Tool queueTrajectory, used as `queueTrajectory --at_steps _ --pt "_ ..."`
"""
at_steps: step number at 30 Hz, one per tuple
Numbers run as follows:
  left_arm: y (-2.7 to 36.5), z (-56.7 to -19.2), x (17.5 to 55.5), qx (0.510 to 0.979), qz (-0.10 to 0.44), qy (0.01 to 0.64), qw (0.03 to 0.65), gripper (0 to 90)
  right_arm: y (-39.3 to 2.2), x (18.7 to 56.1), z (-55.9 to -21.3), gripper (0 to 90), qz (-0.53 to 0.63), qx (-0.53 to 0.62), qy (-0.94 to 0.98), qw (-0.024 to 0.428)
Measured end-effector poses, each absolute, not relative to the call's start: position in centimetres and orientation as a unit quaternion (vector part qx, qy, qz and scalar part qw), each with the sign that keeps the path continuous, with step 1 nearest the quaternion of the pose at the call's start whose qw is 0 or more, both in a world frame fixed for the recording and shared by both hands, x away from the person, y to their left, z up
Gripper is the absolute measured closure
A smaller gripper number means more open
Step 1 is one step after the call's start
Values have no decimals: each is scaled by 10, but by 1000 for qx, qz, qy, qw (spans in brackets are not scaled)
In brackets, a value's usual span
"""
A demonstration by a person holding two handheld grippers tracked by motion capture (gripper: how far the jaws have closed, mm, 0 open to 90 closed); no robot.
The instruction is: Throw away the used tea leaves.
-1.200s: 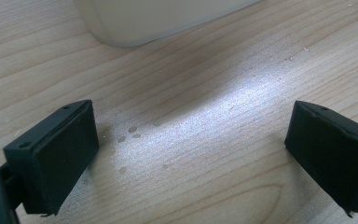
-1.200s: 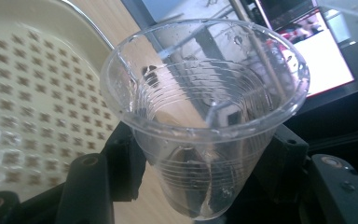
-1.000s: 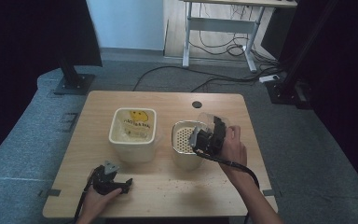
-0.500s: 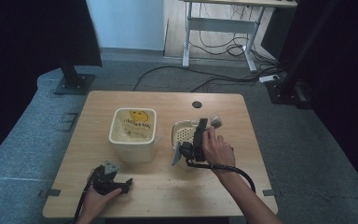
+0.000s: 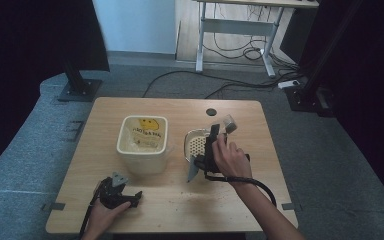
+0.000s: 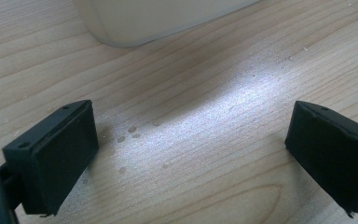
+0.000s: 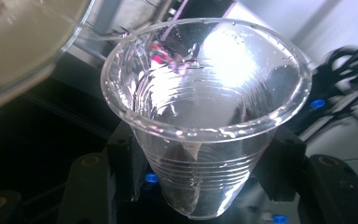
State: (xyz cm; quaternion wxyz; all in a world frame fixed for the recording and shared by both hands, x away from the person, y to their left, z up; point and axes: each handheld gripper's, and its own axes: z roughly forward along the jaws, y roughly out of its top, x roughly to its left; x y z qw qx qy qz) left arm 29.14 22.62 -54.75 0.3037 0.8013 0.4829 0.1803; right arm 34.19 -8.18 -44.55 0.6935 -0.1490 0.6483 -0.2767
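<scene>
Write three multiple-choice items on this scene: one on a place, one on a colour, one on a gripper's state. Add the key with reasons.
1. Where does the cream tub stand?
A. on the floor
B. on the table, left of the perforated bowl
C. on the far desk

2. What colour is the face printed on the bag in the tub?
A. yellow
B. blue
C. red

3. What is the right gripper doing?
A. lying open
B. shut on a clear plastic cup
C. shut on a spoon

Key: B, the high view shows it there; A, the print is yellow; B, its jaws flank the cup.
</scene>
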Motion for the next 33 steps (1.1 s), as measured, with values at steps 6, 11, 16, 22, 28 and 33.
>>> queueTrajectory --at_steps 6,11,16,22,28,33 --pt "226 -547 291 802 180 482 304 20 -73 337 -444 427 -279 -182 628 703" --pt "226 -548 291 802 180 482 304 20 -75 339 -438 426 -289 -195 616 707" --pt "226 -548 291 802 180 482 304 20 -77 340 -438 426 -300 -200 602 712" --pt "226 -548 291 802 180 482 304 20 -76 339 -438 434 -313 -219 591 710" --pt "226 -548 291 802 180 482 304 20 -78 340 -439 438 -315 -216 604 700" --pt "226 -548 291 802 180 482 304 19 -81 339 -437 438 -301 -206 604 708"
